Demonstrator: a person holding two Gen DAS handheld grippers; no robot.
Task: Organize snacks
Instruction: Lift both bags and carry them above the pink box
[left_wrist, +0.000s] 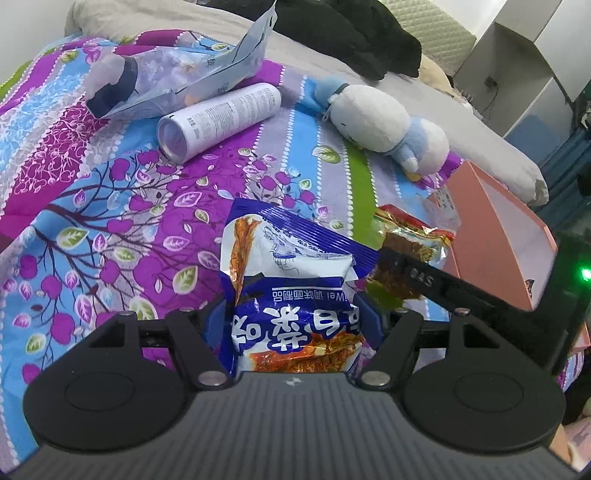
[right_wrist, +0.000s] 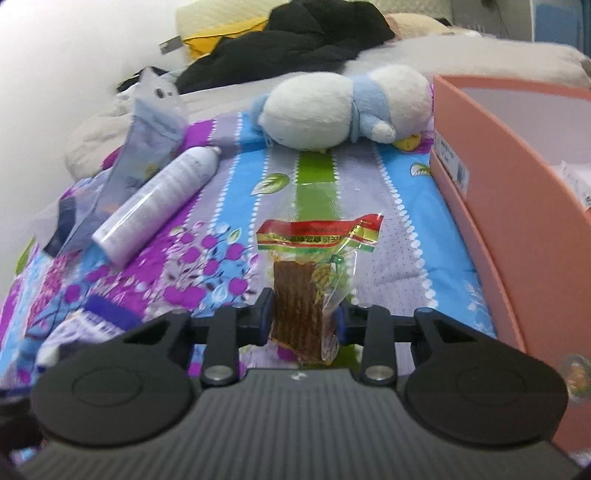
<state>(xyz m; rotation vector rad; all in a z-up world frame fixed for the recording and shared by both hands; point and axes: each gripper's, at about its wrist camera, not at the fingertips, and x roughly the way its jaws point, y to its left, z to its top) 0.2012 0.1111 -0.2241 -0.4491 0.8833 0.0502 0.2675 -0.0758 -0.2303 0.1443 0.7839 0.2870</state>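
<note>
We hold two light, crinkly packets, the left gripper (left_wrist: 295, 325) clamping the blue-and-white packet (left_wrist: 291, 280), the right gripper (right_wrist: 301, 321) the clear strip packet (right_wrist: 314, 266).

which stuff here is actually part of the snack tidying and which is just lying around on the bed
Part of the job:
- blue snack bag, between the left tool's fingers
- clear pack of brown sticks, between the right tool's fingers
- pink box

Just lying about:
- white spray can
- plush toy
- pale pouch
- black clothing
</note>
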